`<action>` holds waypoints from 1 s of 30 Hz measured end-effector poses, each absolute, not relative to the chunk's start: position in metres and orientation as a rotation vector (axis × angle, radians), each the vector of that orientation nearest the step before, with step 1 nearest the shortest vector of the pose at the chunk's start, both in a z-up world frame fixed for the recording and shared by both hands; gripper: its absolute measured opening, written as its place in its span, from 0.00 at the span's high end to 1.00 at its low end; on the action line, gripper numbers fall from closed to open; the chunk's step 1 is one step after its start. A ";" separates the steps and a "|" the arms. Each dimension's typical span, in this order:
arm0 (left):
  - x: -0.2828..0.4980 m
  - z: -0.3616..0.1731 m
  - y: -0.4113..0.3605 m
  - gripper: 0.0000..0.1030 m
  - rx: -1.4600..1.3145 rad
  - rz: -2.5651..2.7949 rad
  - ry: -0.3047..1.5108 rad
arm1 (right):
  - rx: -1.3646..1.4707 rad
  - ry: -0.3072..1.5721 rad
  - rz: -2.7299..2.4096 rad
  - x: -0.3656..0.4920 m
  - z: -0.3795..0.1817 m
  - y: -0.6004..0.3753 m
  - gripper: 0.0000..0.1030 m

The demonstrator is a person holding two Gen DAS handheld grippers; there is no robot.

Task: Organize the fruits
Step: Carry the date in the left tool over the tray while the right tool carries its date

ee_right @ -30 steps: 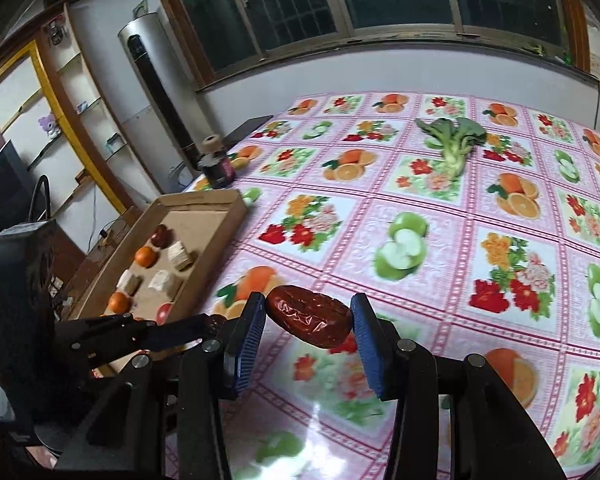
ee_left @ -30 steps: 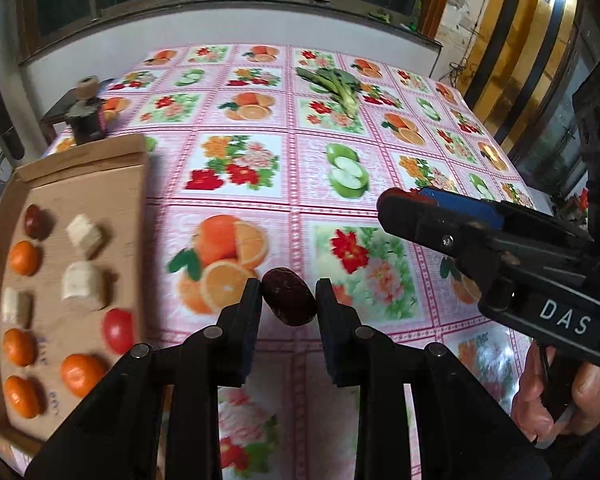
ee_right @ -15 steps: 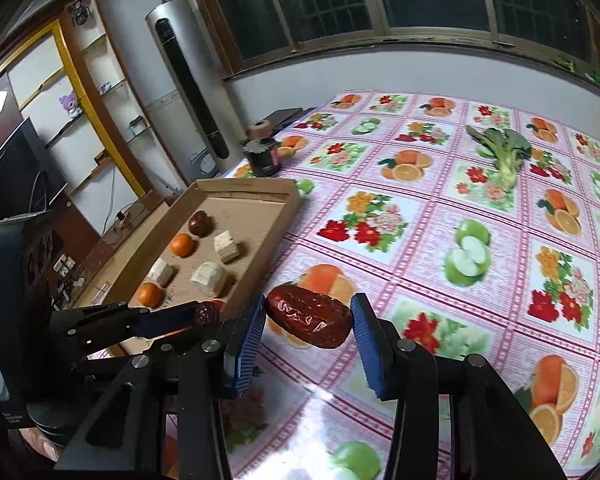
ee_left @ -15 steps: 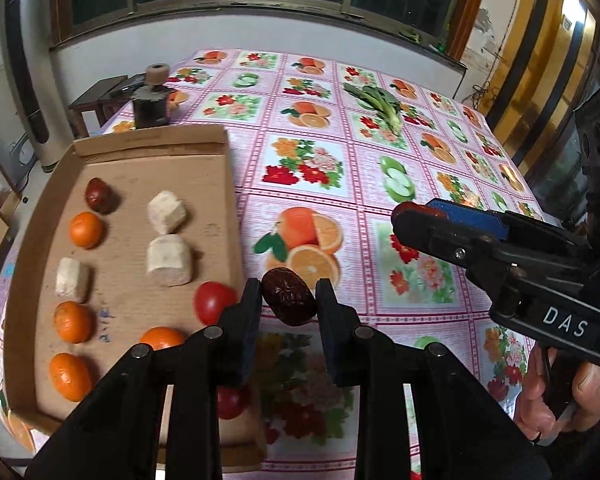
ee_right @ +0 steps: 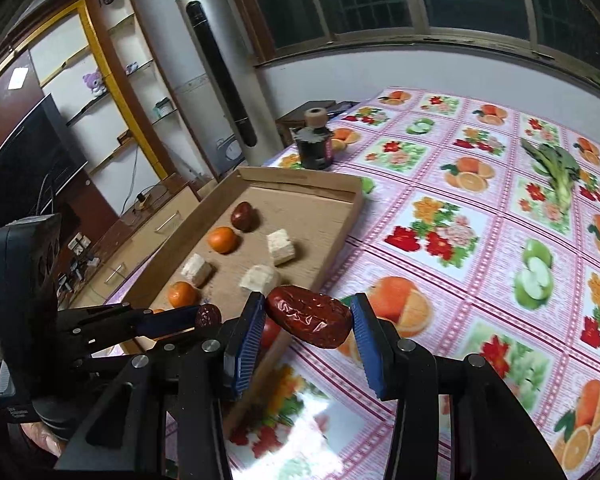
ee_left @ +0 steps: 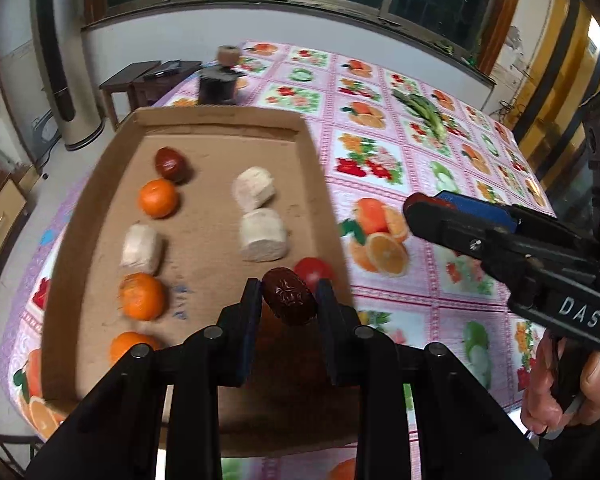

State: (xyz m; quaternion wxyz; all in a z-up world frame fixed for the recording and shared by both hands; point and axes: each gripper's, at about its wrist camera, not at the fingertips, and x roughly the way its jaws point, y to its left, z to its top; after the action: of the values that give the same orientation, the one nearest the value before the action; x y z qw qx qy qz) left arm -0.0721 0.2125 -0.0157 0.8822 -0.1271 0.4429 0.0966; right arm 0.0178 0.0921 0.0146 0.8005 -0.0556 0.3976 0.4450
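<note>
My left gripper is shut on a dark red date and holds it above the near right part of a cardboard tray. The tray holds one date, several oranges, three pale chunks and a red tomato. My right gripper is shut on a second date, above the tablecloth just right of the tray. The left gripper with its date shows at lower left in the right wrist view.
A fruit-print tablecloth covers the table. A dark bottle with a cork cap stands behind the tray. A green leafy vegetable lies at the far right. A tall grey floor unit and shelves stand beyond the table's left edge.
Both grippers have moved left with their dates. The left one has gone from over the tablecloth to over the tray; the right one has come close to the tray's right edge.
</note>
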 end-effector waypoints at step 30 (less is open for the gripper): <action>-0.079 -0.040 0.256 0.76 -0.323 0.270 0.958 | -0.212 0.930 1.072 0.006 -0.027 0.180 0.57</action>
State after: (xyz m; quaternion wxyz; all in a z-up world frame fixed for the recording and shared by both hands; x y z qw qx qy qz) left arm -0.0791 0.2564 -0.0404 0.8662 -0.1543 0.4576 0.1287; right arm 0.0055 0.1798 -0.0268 0.7535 -0.0973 0.4260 0.4912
